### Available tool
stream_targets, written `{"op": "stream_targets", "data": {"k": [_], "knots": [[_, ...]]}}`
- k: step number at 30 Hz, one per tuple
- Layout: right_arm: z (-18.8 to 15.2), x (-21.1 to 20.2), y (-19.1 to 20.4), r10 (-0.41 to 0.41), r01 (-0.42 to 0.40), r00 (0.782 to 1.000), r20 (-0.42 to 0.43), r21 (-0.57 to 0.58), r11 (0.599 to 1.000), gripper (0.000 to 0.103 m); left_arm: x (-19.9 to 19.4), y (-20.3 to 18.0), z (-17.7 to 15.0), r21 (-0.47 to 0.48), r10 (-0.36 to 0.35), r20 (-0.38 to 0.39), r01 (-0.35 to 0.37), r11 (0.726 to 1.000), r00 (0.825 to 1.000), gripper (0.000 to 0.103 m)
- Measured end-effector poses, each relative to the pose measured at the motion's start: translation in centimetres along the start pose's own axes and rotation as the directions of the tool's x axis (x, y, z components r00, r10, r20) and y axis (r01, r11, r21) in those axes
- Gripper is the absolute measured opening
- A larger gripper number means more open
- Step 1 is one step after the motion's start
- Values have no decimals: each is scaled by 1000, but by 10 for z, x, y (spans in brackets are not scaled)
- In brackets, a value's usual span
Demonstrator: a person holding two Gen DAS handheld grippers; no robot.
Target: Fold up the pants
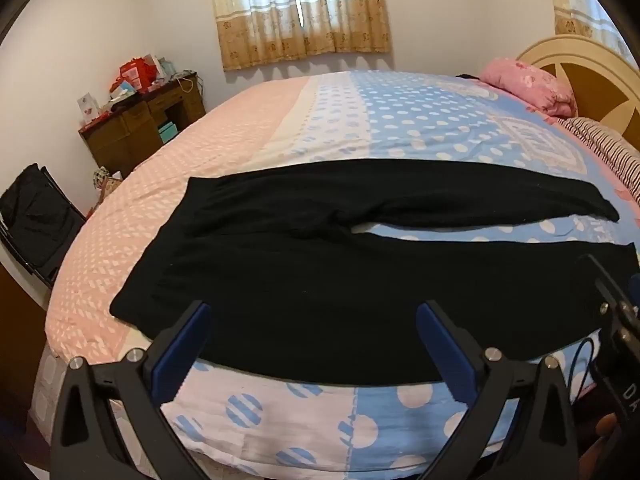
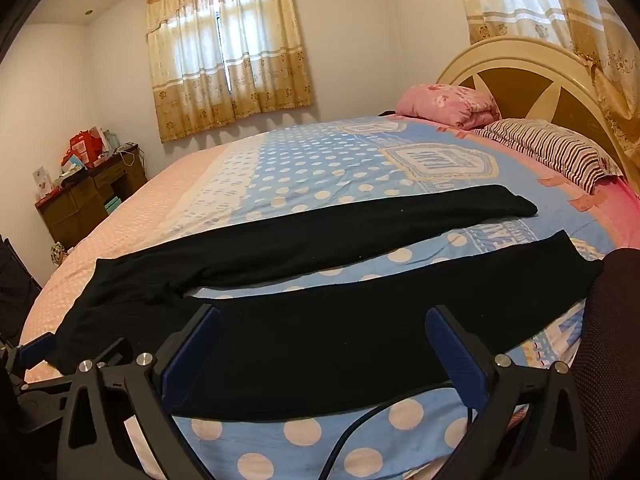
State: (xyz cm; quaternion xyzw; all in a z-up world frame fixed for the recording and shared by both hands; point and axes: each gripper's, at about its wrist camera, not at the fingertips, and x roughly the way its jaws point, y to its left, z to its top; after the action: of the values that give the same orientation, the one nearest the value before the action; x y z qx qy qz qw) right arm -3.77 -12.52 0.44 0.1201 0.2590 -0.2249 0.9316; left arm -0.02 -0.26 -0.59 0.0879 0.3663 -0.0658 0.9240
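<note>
My black pants (image 1: 320, 272) lie flat across the near side of the bed (image 1: 328, 128), on its blue dotted cover, with the waistband toward the pink-checked end and the two legs running toward the headboard (image 2: 532, 80). The legs are split apart, a strip of blue cover showing between them; the near leg runs along the bed's edge closest to me.

My left tool (image 1: 316, 344) hovers just above the near edge of the pants close to the waist end, its blue fingers spread wide apart, gripping nothing. My right tool (image 2: 324, 344) hangs over the near leg, farther toward the headboard, fingers likewise wide apart and empty. Whether either tool touches the cloth I cannot tell.

A pink pillow (image 2: 448, 104) and a striped pillow (image 2: 552, 148) rest against the headboard.
</note>
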Motion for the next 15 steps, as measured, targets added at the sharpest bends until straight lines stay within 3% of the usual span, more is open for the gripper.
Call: {"op": "stream_targets", "data": {"k": [15], "knots": [[-1,-1,0,-2,2,1000,-5,-2,1000,102,1,3,-1,-6,1,-13,-1,1000,1000,103]]}}
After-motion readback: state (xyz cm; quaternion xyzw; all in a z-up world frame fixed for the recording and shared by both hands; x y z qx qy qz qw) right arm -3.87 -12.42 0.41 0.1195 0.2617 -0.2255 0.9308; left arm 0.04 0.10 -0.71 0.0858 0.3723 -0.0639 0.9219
